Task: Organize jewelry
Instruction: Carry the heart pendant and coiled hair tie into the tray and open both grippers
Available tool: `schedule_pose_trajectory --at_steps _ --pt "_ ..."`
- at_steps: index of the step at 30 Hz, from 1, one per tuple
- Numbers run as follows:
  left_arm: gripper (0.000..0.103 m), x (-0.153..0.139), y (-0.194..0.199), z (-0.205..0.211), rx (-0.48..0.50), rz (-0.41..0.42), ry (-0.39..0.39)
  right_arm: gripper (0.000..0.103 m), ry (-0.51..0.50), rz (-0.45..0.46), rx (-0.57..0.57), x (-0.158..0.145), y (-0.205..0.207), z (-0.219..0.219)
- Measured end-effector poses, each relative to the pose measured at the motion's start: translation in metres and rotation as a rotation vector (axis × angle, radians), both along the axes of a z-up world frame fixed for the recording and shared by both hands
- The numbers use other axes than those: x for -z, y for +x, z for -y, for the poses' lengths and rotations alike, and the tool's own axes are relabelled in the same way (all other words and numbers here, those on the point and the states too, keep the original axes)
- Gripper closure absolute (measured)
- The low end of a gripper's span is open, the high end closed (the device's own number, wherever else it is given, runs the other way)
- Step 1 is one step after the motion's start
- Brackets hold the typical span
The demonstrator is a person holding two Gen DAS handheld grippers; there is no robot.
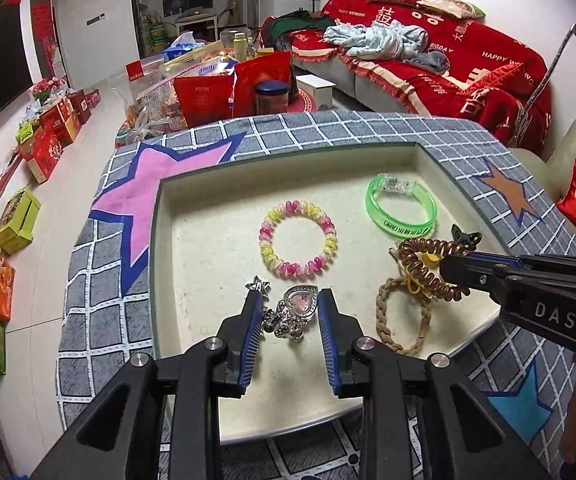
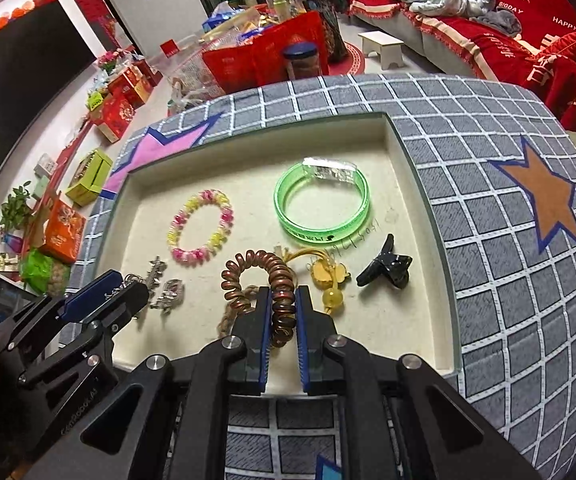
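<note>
Behind you lay a living room with a red-covered sofa (image 1: 448,52), and in front a worktop (image 1: 328,128) under a grey checked cloth with coloured stars. A shallow cream tray (image 1: 207,240) sat sunk into it and held the jewelry.

Your left hand-held gripper (image 1: 290,314) pointed down at the near part of the tray. Its blue-padded fingers stood either side of a silver charm bracelet (image 1: 292,312) with a pink heart, close against it, but you could not tell whether the pads were pressing on it.

Your right hand-held gripper (image 2: 283,312) was clenched on a brown coiled hair tie (image 2: 263,280), the coil pinched between its two pads and the rest of the loop curving out ahead of the fingertips.

A braided tan cord loop (image 1: 402,316) lay under and beside the coil. Just right of it in the right wrist view rested a yellow charm (image 2: 330,276) on a cord, then a black hair claw (image 2: 386,266). Farther back sat a pink and yellow bead bracelet (image 1: 298,236) and, to its right, a clear green bangle (image 1: 402,208), apart from each other.
</note>
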State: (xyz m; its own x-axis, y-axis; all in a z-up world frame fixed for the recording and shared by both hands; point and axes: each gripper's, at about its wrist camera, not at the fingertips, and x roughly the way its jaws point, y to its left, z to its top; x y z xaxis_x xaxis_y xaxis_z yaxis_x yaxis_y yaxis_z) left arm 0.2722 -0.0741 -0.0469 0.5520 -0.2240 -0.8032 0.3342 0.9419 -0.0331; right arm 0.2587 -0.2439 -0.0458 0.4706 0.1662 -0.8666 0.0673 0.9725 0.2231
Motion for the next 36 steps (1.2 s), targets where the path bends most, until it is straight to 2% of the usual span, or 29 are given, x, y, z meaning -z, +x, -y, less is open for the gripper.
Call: schedule_pose_trajectory --at_steps 6,16,19,21,23,28,31,36 --pt "0.058 0.015 0.003 0.004 0.001 -0.033 0.021 0.09 0.003 -0.047 0.008 0.017 0.002 0.001" --pt "0.058 0.027 0.004 0.005 0.0 -0.079 0.033 0.088 0.009 -0.051 0.009 0.017 0.002 0.006" --pt "0.058 0.026 0.003 0.004 -0.004 -0.078 0.03 0.082 0.021 -0.051 0.009 0.017 0.001 0.007" --pt "0.058 0.024 0.002 0.003 -0.001 -0.077 0.015 0.07 0.036 -0.047 0.009 0.015 0.0 0.007" --pt "0.058 0.022 0.001 0.003 0.0 -0.071 0.012 0.053 0.047 -0.036 0.007 0.012 -0.001 0.007" --pt "0.058 0.019 -0.001 0.003 0.003 -0.065 0.012 0.049 0.063 -0.008 0.004 0.001 -0.005 0.006" --pt "0.058 0.016 -0.005 0.006 0.021 -0.058 0.02 0.04 0.072 0.012 0.001 -0.006 -0.007 0.004" --pt "0.058 0.006 -0.011 0.007 0.024 -0.036 0.019 0.038 0.073 0.034 0.009 -0.015 -0.015 0.007"
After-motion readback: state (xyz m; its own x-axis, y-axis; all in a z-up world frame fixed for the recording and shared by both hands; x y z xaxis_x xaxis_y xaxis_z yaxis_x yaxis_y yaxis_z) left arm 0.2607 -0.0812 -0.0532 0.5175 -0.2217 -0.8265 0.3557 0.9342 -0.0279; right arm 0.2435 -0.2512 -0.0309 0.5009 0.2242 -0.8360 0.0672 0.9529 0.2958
